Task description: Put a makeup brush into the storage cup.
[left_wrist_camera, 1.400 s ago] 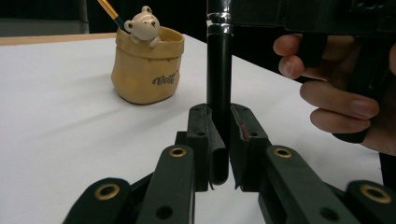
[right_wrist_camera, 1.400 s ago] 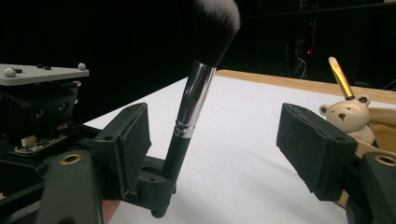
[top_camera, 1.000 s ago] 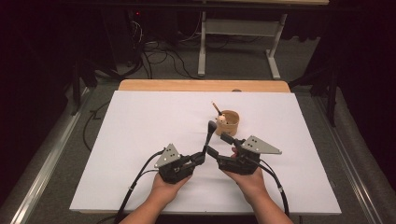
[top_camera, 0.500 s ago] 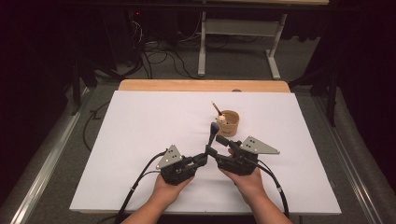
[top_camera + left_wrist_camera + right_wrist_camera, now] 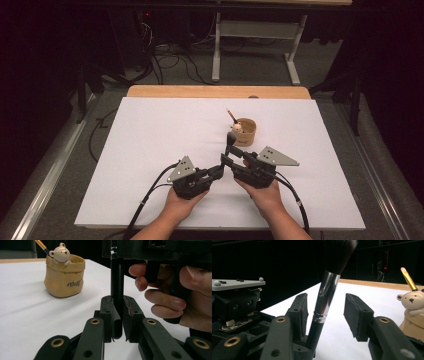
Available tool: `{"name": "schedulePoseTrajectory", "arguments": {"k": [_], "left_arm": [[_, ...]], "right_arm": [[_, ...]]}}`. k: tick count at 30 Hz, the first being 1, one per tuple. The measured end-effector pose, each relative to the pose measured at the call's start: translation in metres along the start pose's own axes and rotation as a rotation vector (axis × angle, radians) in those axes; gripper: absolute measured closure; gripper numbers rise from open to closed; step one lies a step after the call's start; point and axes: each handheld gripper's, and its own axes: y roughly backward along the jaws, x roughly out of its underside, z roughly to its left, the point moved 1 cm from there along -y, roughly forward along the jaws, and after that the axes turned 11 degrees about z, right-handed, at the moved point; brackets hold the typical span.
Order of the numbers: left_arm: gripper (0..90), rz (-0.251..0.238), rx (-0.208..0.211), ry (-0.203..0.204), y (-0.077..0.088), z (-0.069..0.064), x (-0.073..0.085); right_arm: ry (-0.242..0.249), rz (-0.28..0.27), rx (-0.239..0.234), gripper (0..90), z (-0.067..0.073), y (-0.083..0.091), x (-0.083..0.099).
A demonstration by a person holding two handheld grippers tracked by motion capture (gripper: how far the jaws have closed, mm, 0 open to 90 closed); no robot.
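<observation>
The left gripper clamps the black handle of a makeup brush, just in front of the bear-faced pot. The brush stands upright; its bristle tip is cut off at the top of the right gripper view. The right gripper has just been closing, the brush between its jaws, the right-hand pad clear of it; contact at the other pad is hard to judge. A pencil in the pot is partly hidden.

There are two hand-held grippers: the left hand-held gripper and the right hand-held gripper. There is one makeup brush, one little pot with one bear on it, and one white surface.
</observation>
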Motion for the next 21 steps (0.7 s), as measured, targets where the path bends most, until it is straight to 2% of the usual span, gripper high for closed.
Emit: {"name": "schedulePoseTrajectory", "arguments": {"k": [9, 21], "left_arm": [[79.3, 0.001, -0.002, -0.013, 0.0003, -0.0016, -0.0006], [79.3, 0.003, -0.004, -0.011, 0.0005, -0.0019, -0.0005]], "right_arm": [[0.005, -0.005, -0.005, 63.7, 0.0015, 0.0007, 0.0006], [0.004, -0.006, -0.01, 68.8, 0.002, 0.0007, 0.001]]}}
